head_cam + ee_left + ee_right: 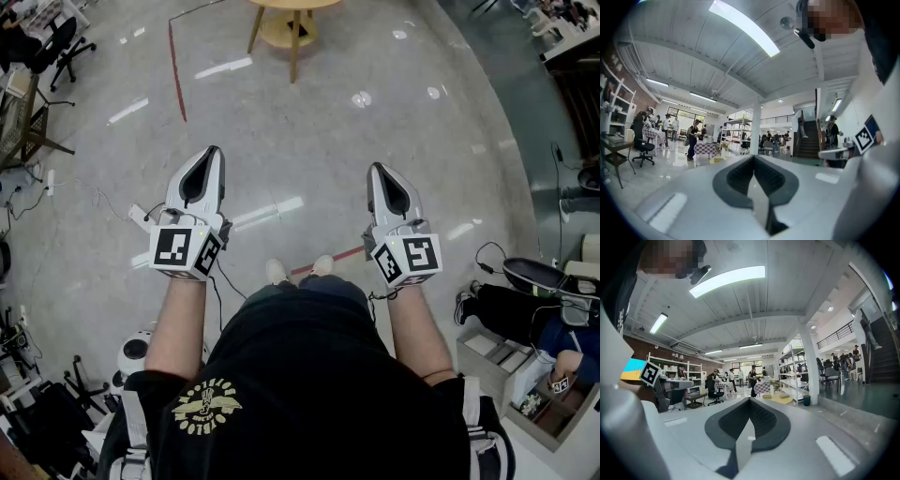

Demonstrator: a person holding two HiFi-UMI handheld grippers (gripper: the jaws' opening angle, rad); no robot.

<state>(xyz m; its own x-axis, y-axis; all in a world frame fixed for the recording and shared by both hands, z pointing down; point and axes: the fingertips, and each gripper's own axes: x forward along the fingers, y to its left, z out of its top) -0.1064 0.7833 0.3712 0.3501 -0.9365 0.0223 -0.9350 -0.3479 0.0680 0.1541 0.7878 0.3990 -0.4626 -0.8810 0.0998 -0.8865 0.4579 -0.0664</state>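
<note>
Standing on a grey polished floor (309, 150), a person in a black T-shirt (309, 375) has both forearms stretched forward, one gripper per hand. A round wooden table (291, 23) sits at the far edge of the head view, well apart from both tools. A second person sits low at the right edge (511, 309), beside open boxes.

Left gripper (214, 152): held in the air, level with the other. In the left gripper view the jaws are pressed together, dark pads meeting at the tip (753, 157), with only the open hall beyond. Right gripper (376, 169): same pose, jaws closed pad to pad in the right gripper view (750, 400), shelving and people far behind. The two tools are well apart, roughly parallel, touching no object.

Marker cubes sit at the wrists, left (183, 248) and right (412, 258).

The shoes (277, 272) are on the floor between and below the grippers, the nearest things to them. A short red tape strip (342, 255) lies just beside the shoes. A longer red line (175, 70) runs farther ahead on the left.
</note>
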